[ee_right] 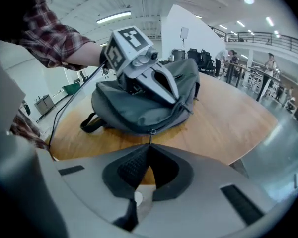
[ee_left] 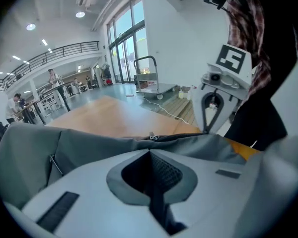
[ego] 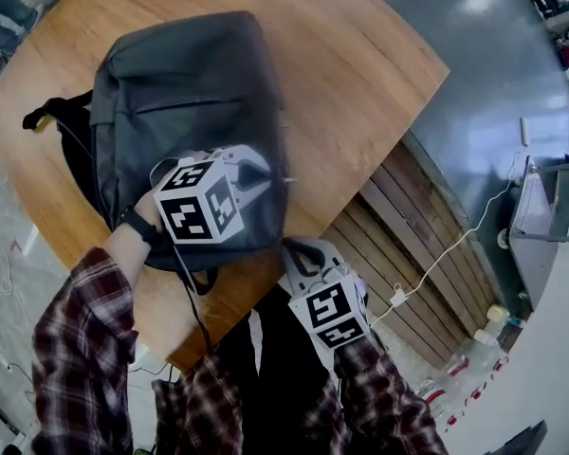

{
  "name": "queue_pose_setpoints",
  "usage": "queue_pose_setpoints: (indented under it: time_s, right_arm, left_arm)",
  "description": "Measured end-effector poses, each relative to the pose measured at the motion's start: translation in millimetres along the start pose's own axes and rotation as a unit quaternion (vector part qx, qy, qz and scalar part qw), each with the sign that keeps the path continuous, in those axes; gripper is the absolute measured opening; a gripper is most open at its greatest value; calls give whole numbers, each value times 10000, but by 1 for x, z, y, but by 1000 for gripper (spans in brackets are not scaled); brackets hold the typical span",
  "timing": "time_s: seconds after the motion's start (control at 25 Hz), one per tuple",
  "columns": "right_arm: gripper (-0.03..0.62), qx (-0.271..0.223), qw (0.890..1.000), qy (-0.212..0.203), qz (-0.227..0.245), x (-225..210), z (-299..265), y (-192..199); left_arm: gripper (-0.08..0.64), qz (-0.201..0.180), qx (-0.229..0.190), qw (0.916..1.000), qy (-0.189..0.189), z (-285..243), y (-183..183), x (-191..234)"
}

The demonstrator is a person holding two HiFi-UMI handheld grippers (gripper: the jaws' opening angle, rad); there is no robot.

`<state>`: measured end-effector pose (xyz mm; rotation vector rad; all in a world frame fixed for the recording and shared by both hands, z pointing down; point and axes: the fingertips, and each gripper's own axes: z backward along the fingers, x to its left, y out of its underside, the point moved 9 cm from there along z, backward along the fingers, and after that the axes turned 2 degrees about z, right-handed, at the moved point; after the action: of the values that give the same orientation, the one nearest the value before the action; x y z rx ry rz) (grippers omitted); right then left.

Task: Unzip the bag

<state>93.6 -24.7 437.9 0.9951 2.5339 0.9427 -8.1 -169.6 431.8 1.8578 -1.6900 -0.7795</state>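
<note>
l gripper (ee_left: 150,151): jaws closed, empty, tips on backpack (ego: 190,93) | r gripper (ee_right: 149,148): pinching zip pull (ee_right: 152,132) | wood table (ego: 360,74)

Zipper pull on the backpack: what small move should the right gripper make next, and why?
Probably draw the zipper pull along the zipper line of the backpack with the right gripper. Its jaws are shut on the pull, and the left gripper rests on top of the backpack, which should steady it on the table.
</note>
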Motion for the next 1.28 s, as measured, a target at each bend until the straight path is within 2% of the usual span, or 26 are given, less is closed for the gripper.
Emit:
queue_pose_setpoints:
  time_s: [0.16, 0.28, 0.36, 0.48, 0.64, 0.88, 1.12, 1.2, 1.28]
  right_arm:
    - [11, -251, 9982, -77, -539, 25, 7, -1]
    - [11, -278, 9978, 18, -609, 22, 7, 0]
    - [11, -292, 9979, 52, -579, 16, 9, 3]
    - [11, -287, 9987, 107, -415, 6, 10, 5]
    - [11, -293, 9992, 219, -162, -13, 8, 4]
    - [11, -309, 9988, 293, 249, -43, -11, -19]
    - [11, -357, 9969, 100, 693, -77, -44, -65]
    - [11, -330, 9963, 25, 791, -81, -50, -74]
    - [11, -337, 9962, -20, 801, -80, -51, -79]
  left_arm:
    - [8, 193, 74, 9998, -72, -2, -2, 5]
    - [8, 389, 72, 9990, -208, -1, -2, 6]
    - [8, 583, 0, 9974, -435, 3, 3, 6]
    - [8, 866, -56, 9925, -859, 14, 16, 2]
    - [8, 1187, -72, 9851, -1240, 30, 29, -15]
    - [8, 2069, -188, 9653, -1582, 51, 44, -55]
    - [8, 2563, -170, 9469, -1933, 48, 39, -69]
    - [8, 2629, -160, 9451, -1934, 47, 39, -64]
    - [8, 2561, -197, 9485, -1855, 52, 37, -59]
